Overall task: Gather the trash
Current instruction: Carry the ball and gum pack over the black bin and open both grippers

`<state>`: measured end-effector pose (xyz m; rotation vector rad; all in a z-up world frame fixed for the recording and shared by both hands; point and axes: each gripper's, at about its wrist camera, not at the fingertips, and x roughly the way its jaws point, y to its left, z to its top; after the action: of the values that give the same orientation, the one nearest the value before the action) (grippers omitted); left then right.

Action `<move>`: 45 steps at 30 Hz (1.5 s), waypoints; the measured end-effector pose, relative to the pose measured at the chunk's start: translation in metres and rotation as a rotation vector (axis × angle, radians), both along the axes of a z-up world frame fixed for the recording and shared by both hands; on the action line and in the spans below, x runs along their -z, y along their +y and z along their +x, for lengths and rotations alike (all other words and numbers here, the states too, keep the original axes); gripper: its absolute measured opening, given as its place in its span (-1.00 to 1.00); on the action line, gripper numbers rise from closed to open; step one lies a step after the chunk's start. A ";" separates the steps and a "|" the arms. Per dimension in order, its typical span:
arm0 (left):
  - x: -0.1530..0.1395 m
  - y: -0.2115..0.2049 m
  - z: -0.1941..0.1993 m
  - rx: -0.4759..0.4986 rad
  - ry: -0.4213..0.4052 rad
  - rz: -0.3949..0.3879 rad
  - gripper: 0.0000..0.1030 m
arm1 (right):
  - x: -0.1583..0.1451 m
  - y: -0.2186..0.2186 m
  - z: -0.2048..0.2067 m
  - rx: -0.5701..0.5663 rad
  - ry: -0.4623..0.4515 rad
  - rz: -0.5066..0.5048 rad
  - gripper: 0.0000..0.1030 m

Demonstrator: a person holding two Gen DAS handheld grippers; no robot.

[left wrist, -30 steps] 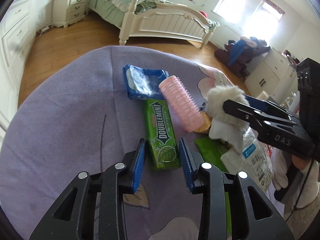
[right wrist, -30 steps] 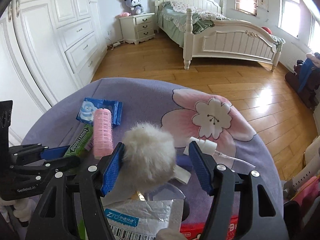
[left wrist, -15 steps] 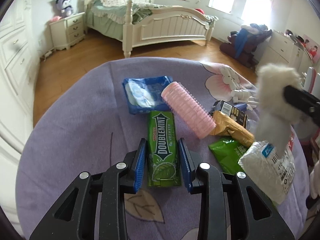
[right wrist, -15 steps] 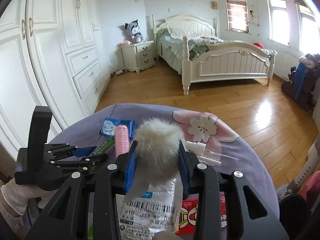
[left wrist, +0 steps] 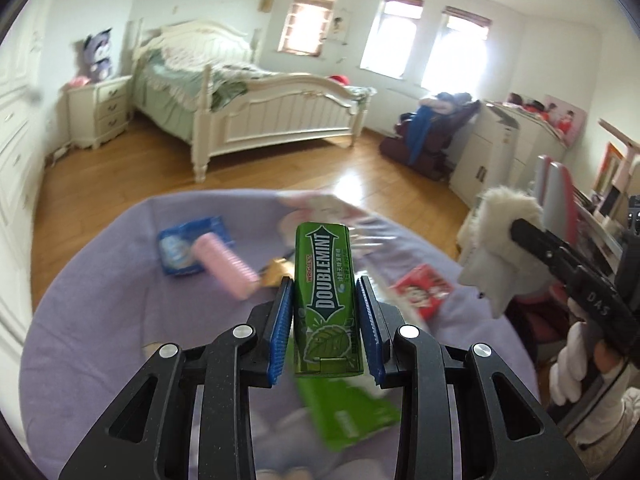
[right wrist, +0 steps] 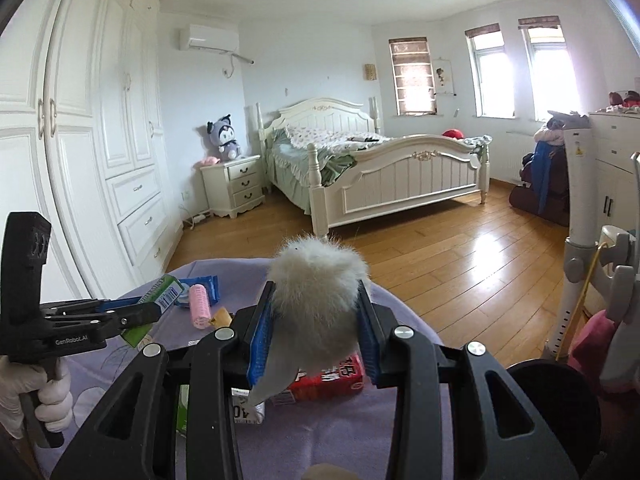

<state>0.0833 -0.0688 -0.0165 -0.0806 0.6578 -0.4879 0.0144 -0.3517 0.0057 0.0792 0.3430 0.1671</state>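
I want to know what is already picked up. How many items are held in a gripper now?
2. The green Doublemint pack is clamped in the left gripper, lifted above the purple table. The white fluffy pompom is clamped in the right gripper.

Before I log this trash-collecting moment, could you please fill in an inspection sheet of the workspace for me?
Surface: round table under a purple floral cloth, lightly littered.
Job's things: green Doublemint pack lifted clear of the cloth; white fluffy pom-pom also lifted.
Clutter: pink hair roller lying on a blue wipes packet; red packet; flat green wrapper; white barcoded bag.
Grippers: left tool shut on the pack; right tool shut on the pom-pom; white-gloved hand on the left handle.
Cables: one by the wall socket, far from the table.
Surroundings: bedroom with bed, nightstand, wardrobe, wooden floor.
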 end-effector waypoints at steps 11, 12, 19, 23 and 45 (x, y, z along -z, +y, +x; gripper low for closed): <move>-0.019 -0.122 -0.032 0.245 -0.049 -0.004 -0.38 | 0.007 -0.064 -0.052 0.198 -0.080 -0.027 -0.28; -0.018 -0.136 -0.036 0.272 -0.053 0.000 -0.38 | 0.010 -0.070 -0.055 0.219 -0.076 -0.027 -0.28; -0.005 -0.205 -0.055 0.409 -0.051 0.016 -0.38 | 0.037 -0.118 -0.078 0.360 -0.033 -0.020 -0.28; 0.004 -0.236 -0.063 0.461 -0.045 0.038 -0.38 | 0.047 -0.142 -0.090 0.412 -0.015 -0.010 -0.28; 0.046 -0.326 -0.054 0.568 0.022 0.130 -0.38 | 0.107 -0.197 -0.092 0.552 0.133 0.038 -0.28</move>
<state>0.0298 -0.3944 -0.0630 0.2314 0.7312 -0.9886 -0.0781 -0.5483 -0.1010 0.2198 0.4382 -0.3793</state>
